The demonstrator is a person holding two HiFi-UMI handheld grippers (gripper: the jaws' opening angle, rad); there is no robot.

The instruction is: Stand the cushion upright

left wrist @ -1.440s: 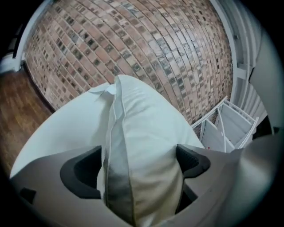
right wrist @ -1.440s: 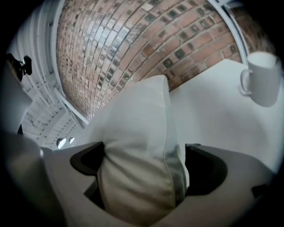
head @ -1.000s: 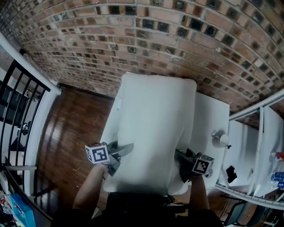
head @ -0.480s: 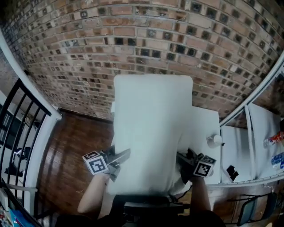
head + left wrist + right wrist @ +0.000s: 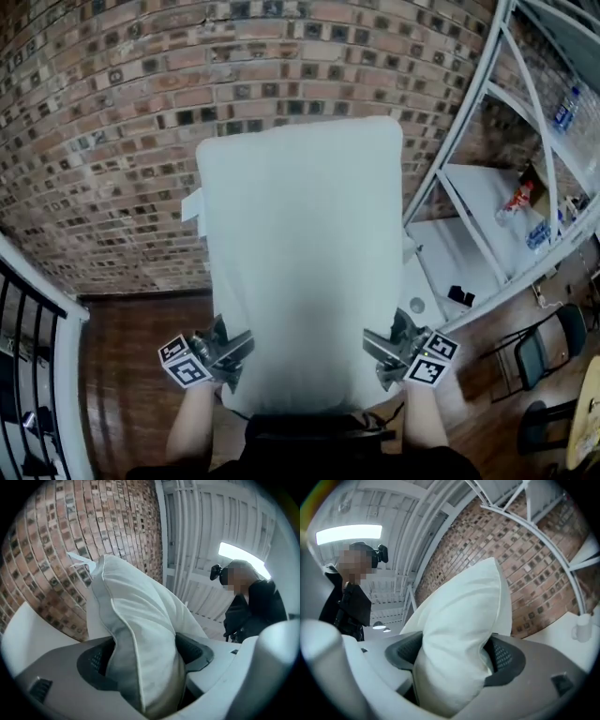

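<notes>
The white cushion (image 5: 300, 262) is lifted off the table and fills the middle of the head view, its far edge raised against the brick wall. My left gripper (image 5: 230, 354) is shut on its lower left edge, and the fabric bulges between the two pads in the left gripper view (image 5: 140, 634). My right gripper (image 5: 384, 352) is shut on the lower right edge, with the cushion (image 5: 459, 634) pinched between its pads. Both pairs of jaws have just been closing on the cushion. The cushion's lower middle is hidden behind my body.
A brick wall (image 5: 112, 112) stands behind the cushion. The white table (image 5: 445, 258) shows at the right with a small white cup (image 5: 583, 630). A white metal rack (image 5: 487, 178) with bottles stands at the right, with a folding chair (image 5: 539, 352) below it. A black railing (image 5: 28, 394) borders the wood floor at the left.
Both grippers rose with the cushion, which went from lying flat on the table to being held up in front of the wall. The head view swung up and to the right.
</notes>
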